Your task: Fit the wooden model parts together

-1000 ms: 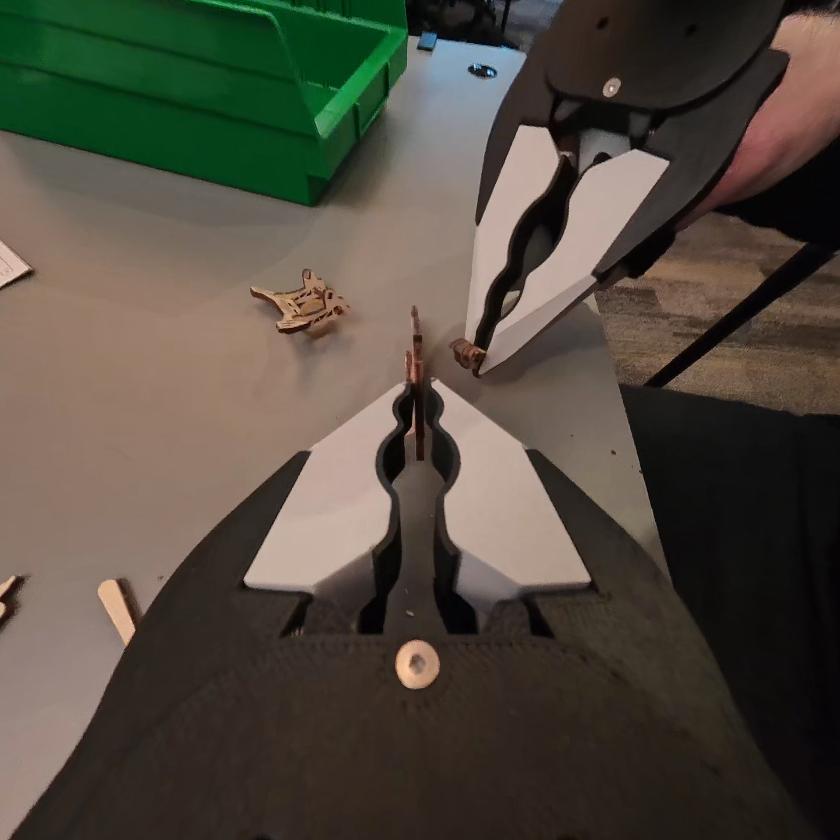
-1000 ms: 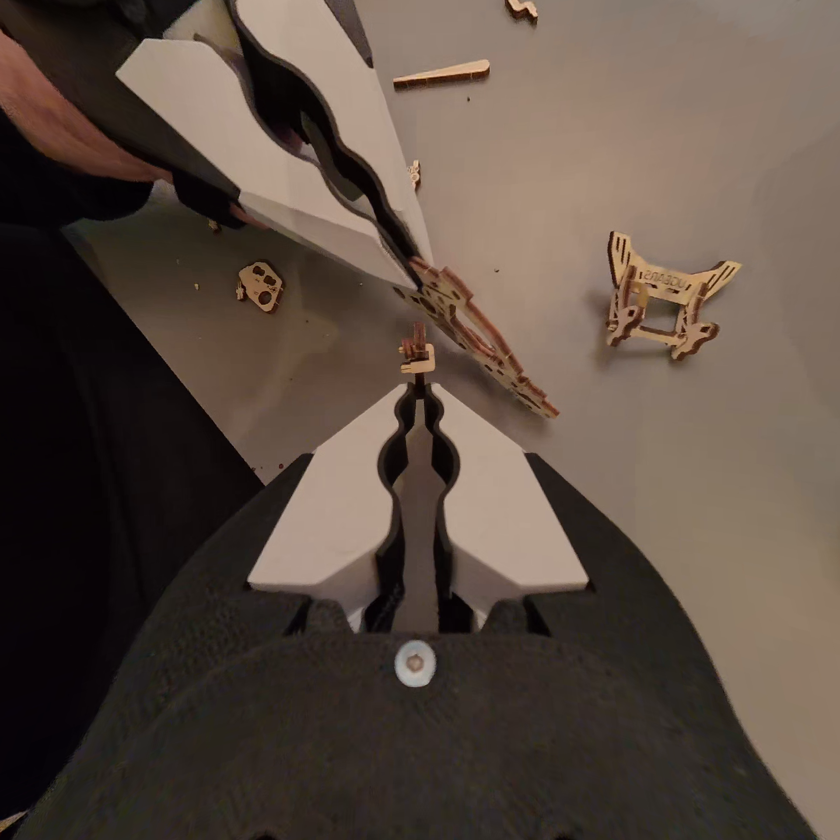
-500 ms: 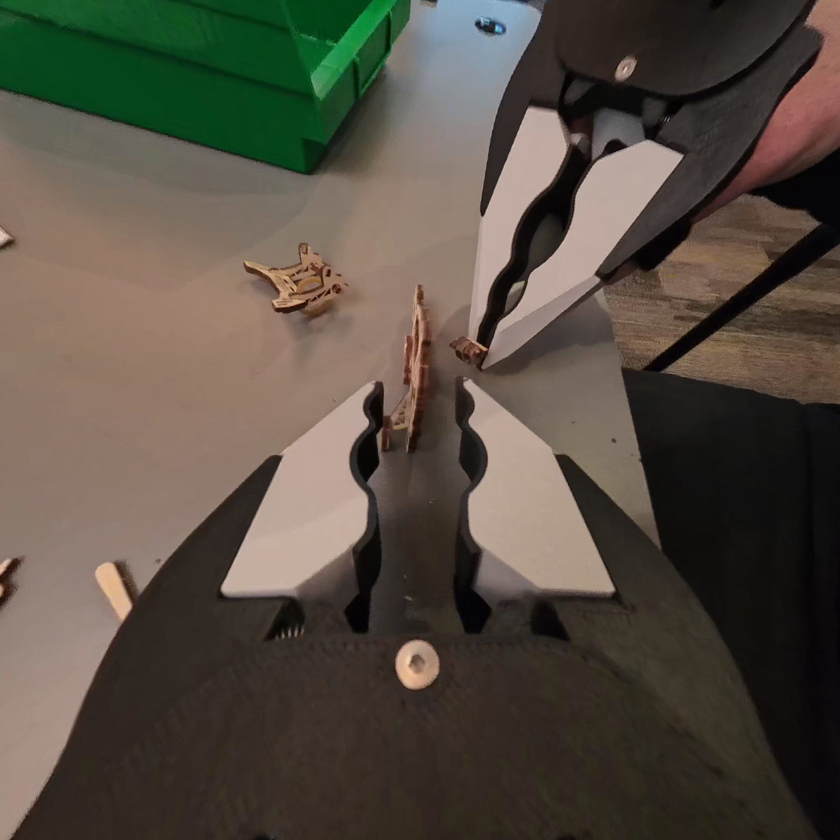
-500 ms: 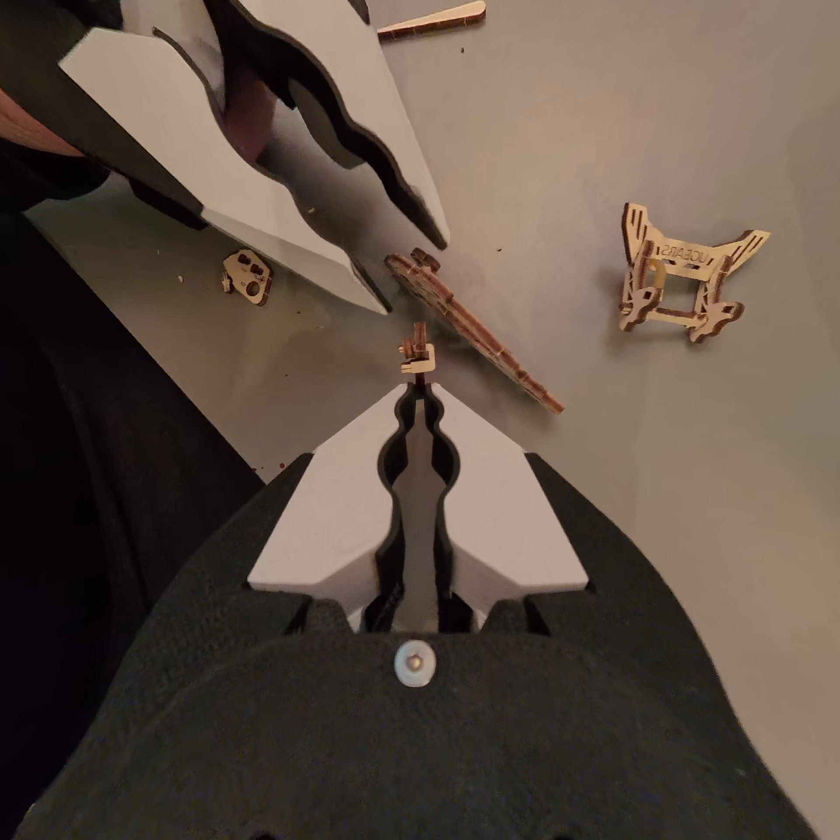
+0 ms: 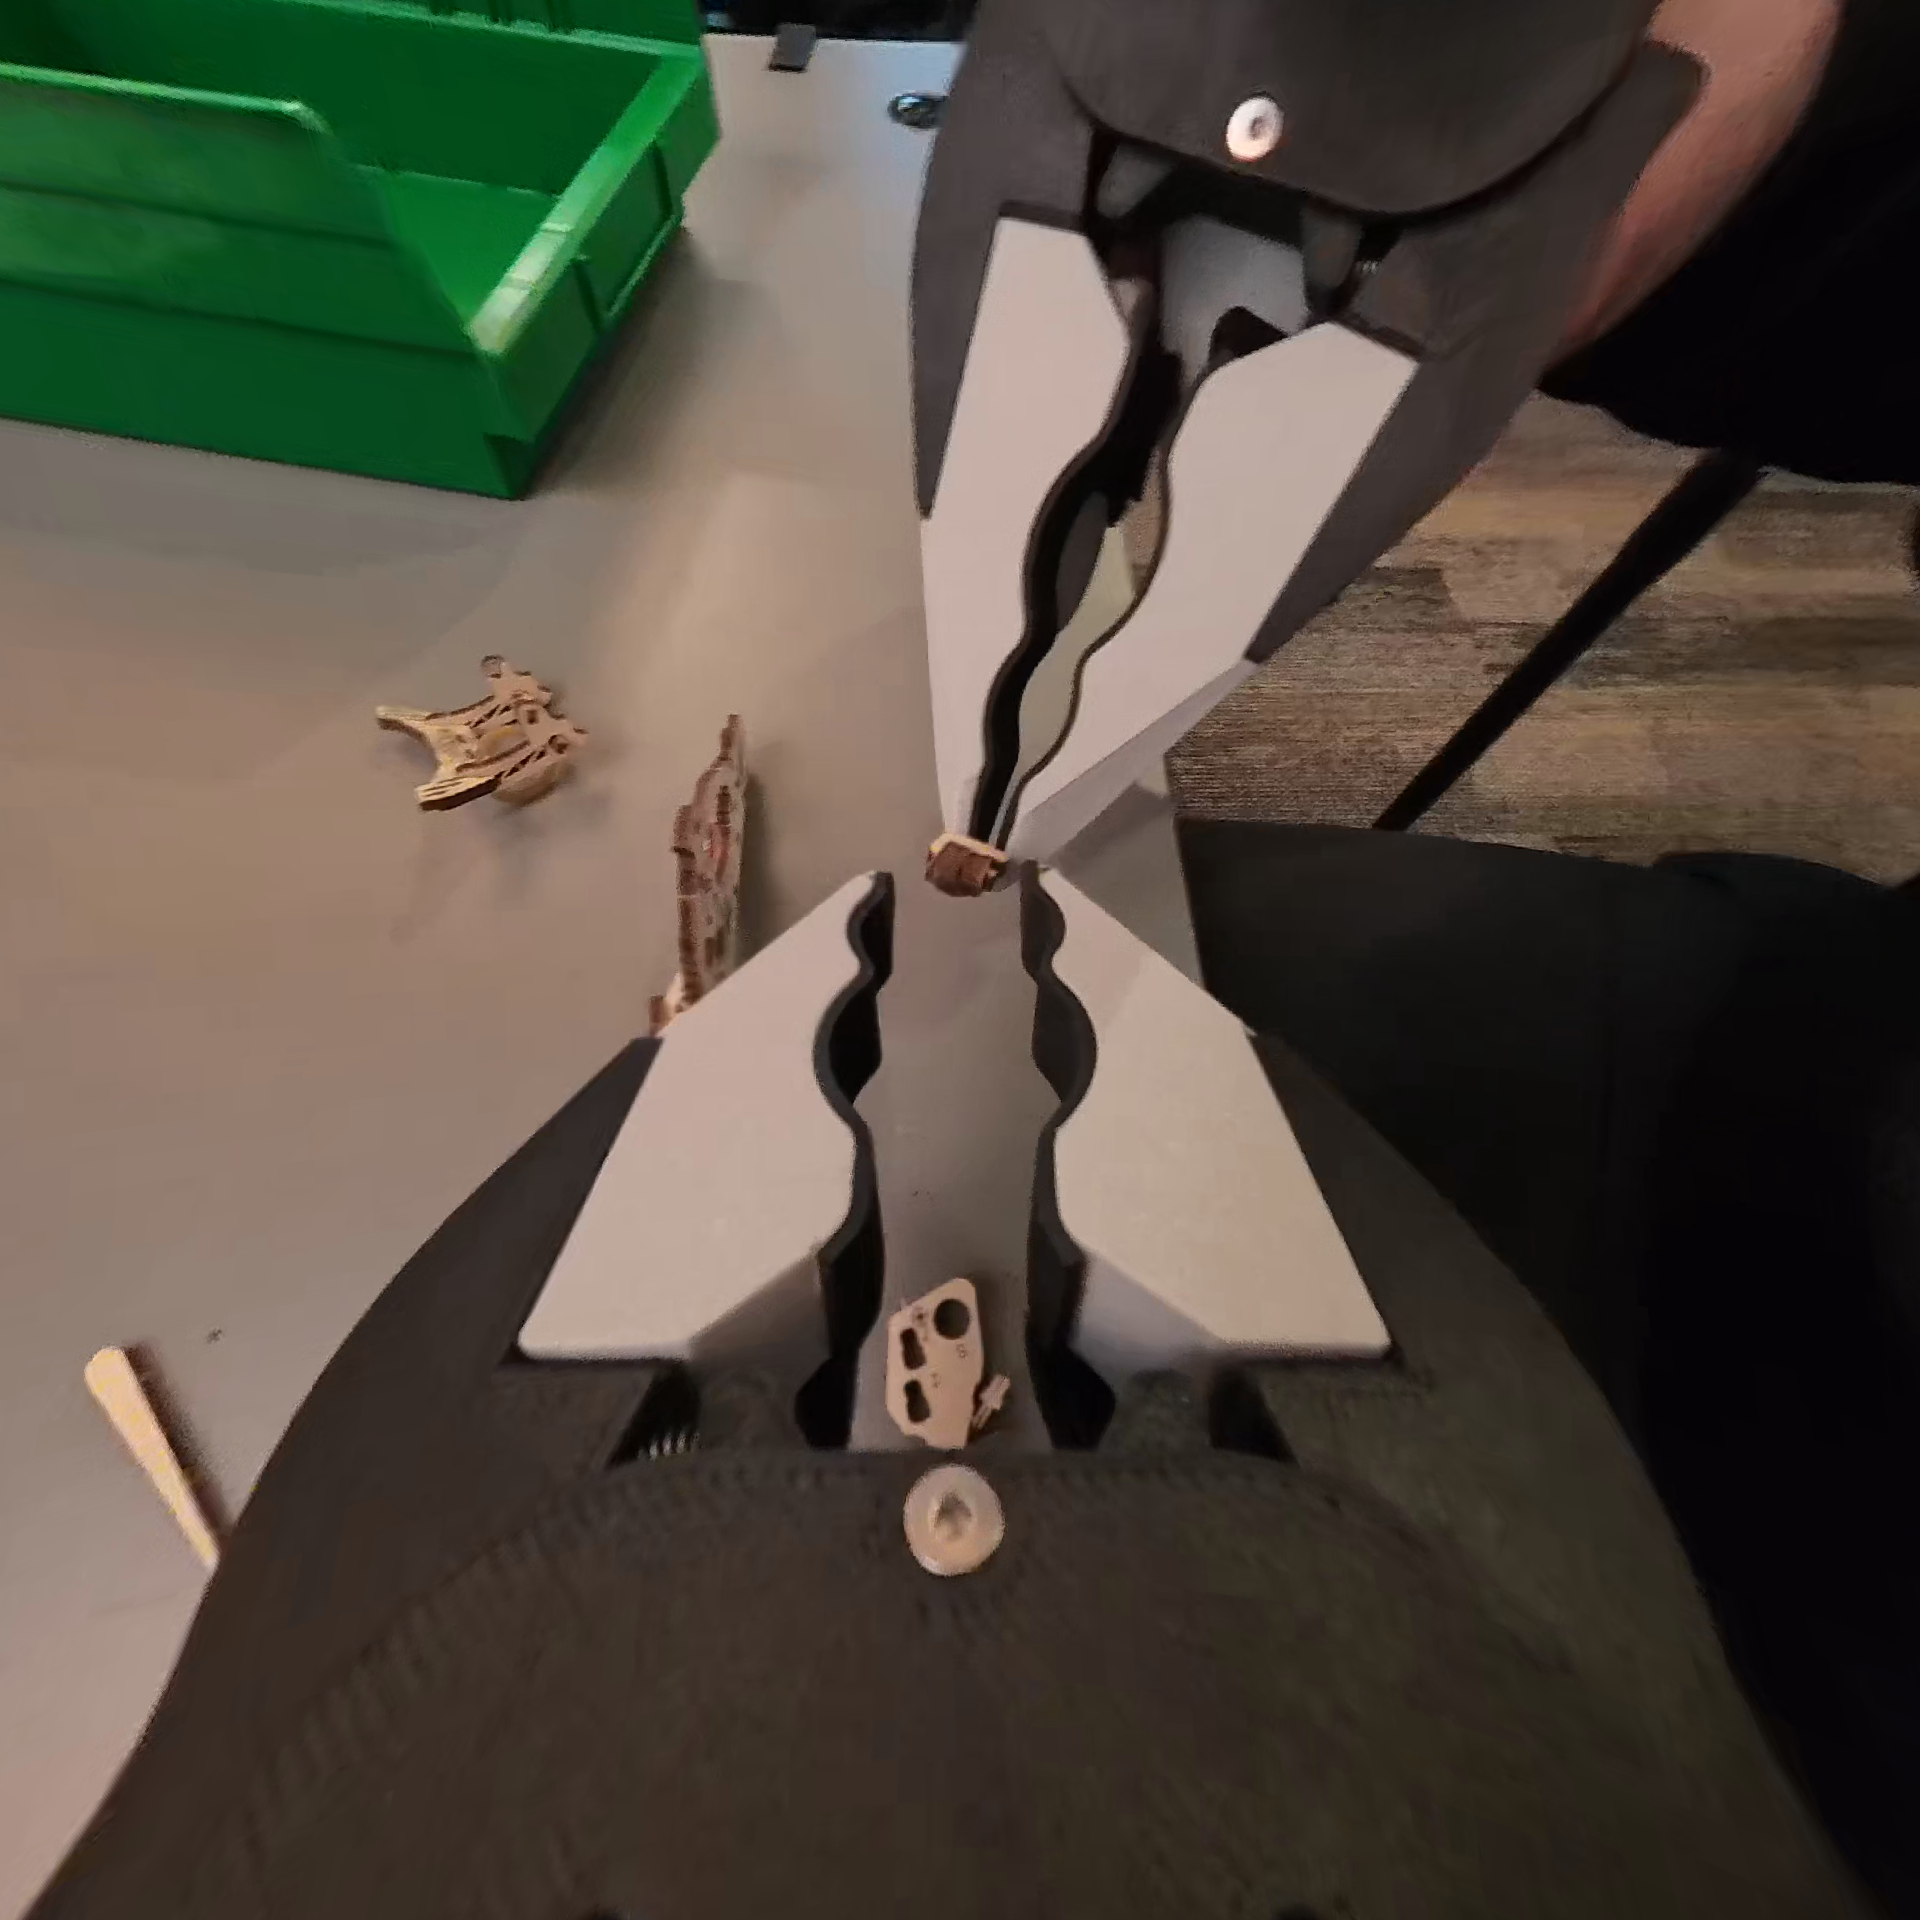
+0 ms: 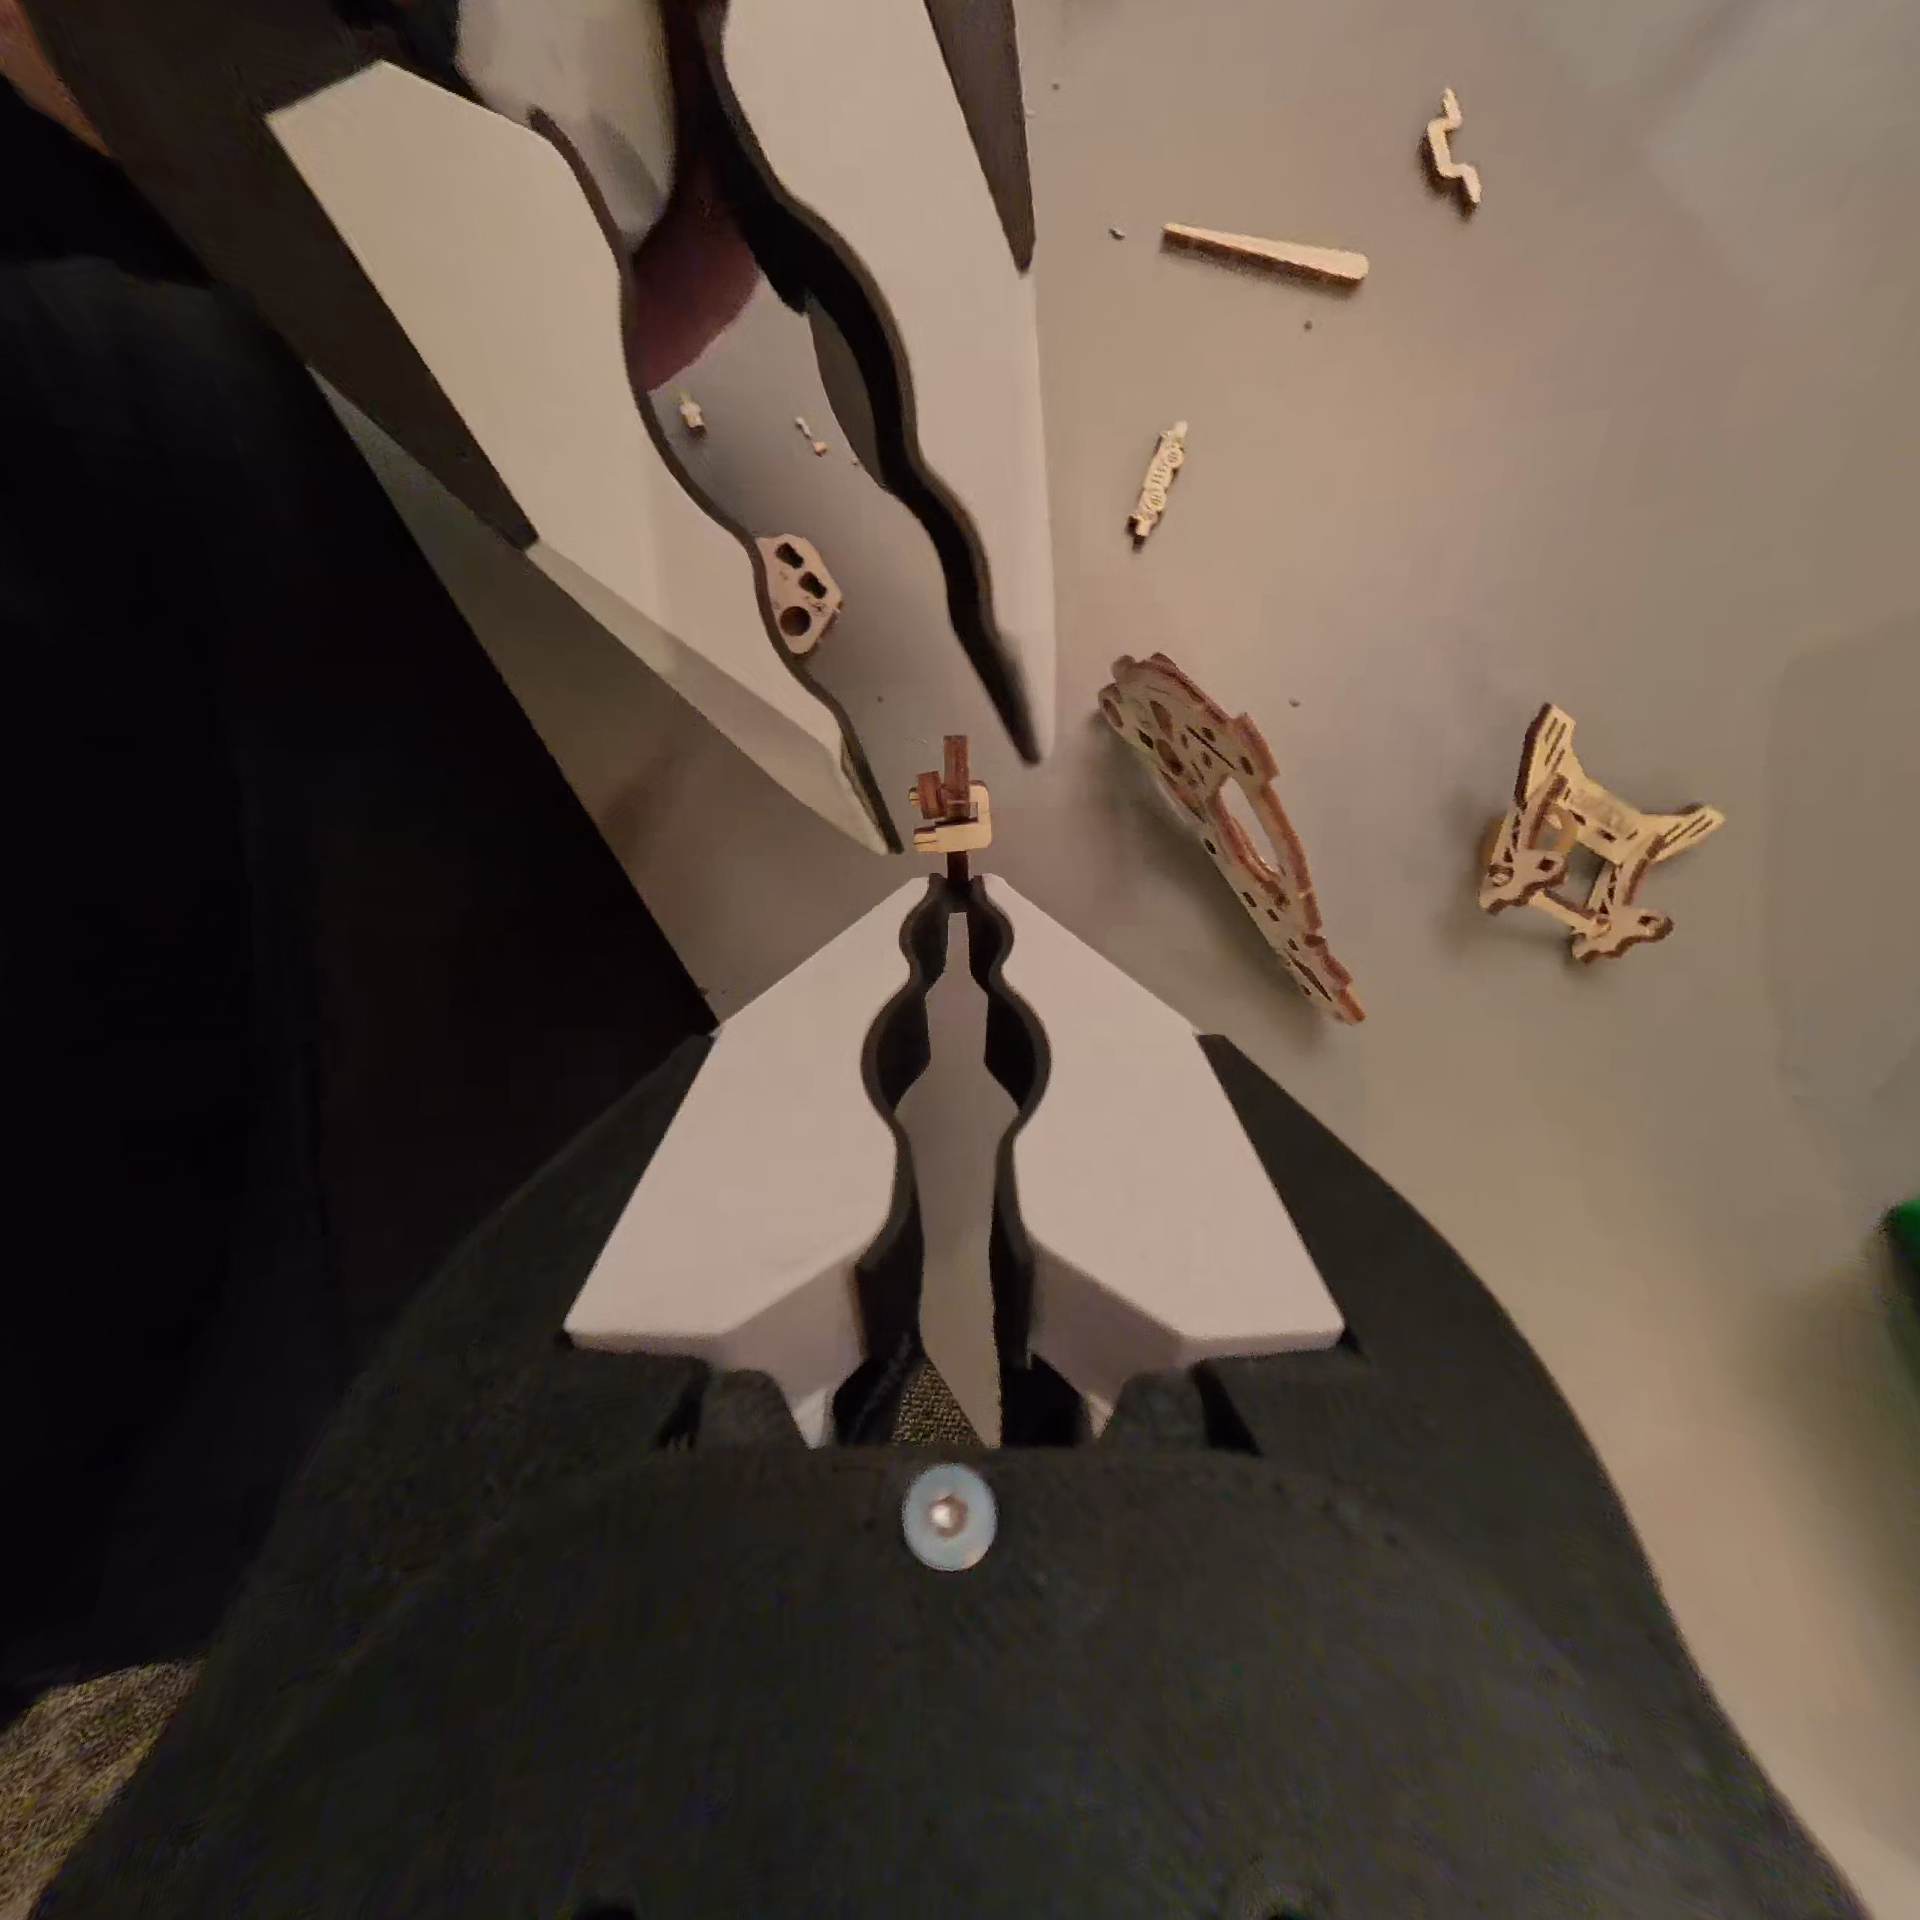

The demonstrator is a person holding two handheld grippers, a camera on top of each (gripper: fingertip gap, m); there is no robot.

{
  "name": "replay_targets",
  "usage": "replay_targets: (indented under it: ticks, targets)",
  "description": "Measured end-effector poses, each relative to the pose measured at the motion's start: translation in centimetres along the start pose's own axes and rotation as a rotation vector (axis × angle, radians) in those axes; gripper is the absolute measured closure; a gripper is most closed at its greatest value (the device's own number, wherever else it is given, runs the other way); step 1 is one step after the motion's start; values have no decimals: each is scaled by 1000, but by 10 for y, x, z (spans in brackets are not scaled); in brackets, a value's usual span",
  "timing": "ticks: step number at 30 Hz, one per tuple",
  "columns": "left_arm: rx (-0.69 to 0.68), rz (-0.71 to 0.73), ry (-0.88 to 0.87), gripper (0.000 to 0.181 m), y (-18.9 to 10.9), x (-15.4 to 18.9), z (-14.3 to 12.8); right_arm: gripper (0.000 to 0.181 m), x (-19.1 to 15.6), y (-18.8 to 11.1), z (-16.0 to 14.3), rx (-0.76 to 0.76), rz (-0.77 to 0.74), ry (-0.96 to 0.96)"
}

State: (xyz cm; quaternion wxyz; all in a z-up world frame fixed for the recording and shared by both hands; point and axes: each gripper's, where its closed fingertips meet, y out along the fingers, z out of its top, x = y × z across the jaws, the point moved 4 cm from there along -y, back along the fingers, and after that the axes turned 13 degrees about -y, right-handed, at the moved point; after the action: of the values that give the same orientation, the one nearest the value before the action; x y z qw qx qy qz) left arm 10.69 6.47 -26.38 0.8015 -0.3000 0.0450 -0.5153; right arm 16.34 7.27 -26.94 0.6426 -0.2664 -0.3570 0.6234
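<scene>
1. The right hand-held gripper (image 6: 951, 878) is clenched on a small wooden connector (image 6: 948, 808), which sticks out past its tips above the tabletop (image 6: 1558, 436).
2. The left hand-held gripper (image 5: 954, 888) is released and holds nothing; its tips flank the connector without touching it.
3. The long perforated wooden plate (image 6: 1231, 831) lies on the tabletop just to the side, gripped by neither tool.
4. Farther out rest a small assembled frame (image 6: 1595, 831), a flat tab with holes (image 5: 935, 1361), a tapered stick (image 6: 1262, 252) and a green bin (image 5: 343, 229).
5. Judgement: the step in hand looks like re-gripping. The plate likely needs picking up again and holding steady, so the connector can be lined up with a slot and pressed in gently.
</scene>
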Motion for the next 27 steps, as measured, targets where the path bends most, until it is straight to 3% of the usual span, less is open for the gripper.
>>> replay_targets:
  ticks: [3,10,19,22,27]
  targets:
    - [38,-45,-9,168,-3,6,4,181,-4,-3,4,10,13,-21]
    - [141,-151,-90,169,-12,9,9,177,-9,-9,9,95,68,25]
    - [375,-361,-390,169,-23,7,25,171,-3,-24,23,362,14,107]
    - [469,-449,-510,169,-26,5,31,161,0,-25,26,402,-8,134]
    - [583,-571,-656,169,-28,3,36,172,5,-32,35,499,-31,171]
